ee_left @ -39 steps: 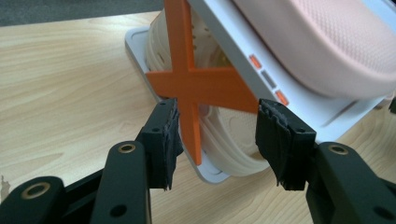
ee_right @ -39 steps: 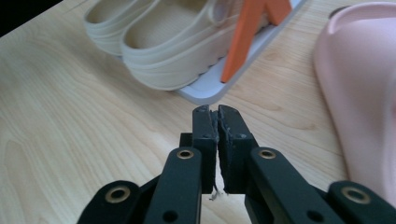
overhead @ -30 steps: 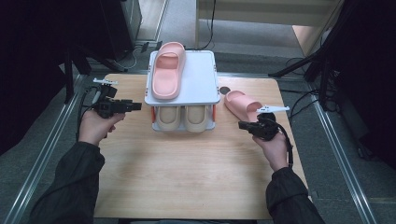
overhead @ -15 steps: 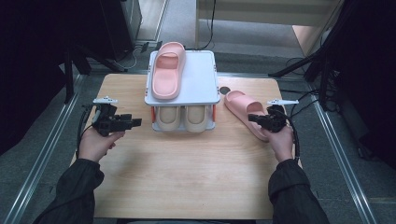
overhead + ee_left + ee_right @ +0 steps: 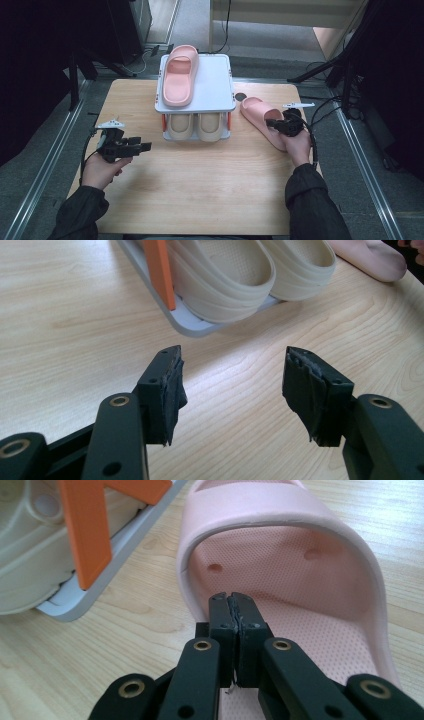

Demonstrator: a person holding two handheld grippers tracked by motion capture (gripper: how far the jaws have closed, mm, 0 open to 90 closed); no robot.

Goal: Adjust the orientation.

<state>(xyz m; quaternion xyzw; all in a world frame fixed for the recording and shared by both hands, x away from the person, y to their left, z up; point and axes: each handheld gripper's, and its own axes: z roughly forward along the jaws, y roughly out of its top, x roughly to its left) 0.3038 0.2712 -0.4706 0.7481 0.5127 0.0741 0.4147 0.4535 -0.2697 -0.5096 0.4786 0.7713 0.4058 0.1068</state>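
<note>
Wooden bench [image 5: 200,200] carries a rack [image 5: 220,95]; loose slipper [image 5: 257,117] lies right of it; right gripper [image 5: 233,600], jaws together, sits inside; part them over the strap; left gripper [image 5: 232,370] waits apart.

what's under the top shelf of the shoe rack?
Under the rack's top shelf, two beige slippers sit side by side on the lower tray, rounded ends facing the person. Their far halves are hidden by the shelf, so anything behind them cannot be seen.
</note>
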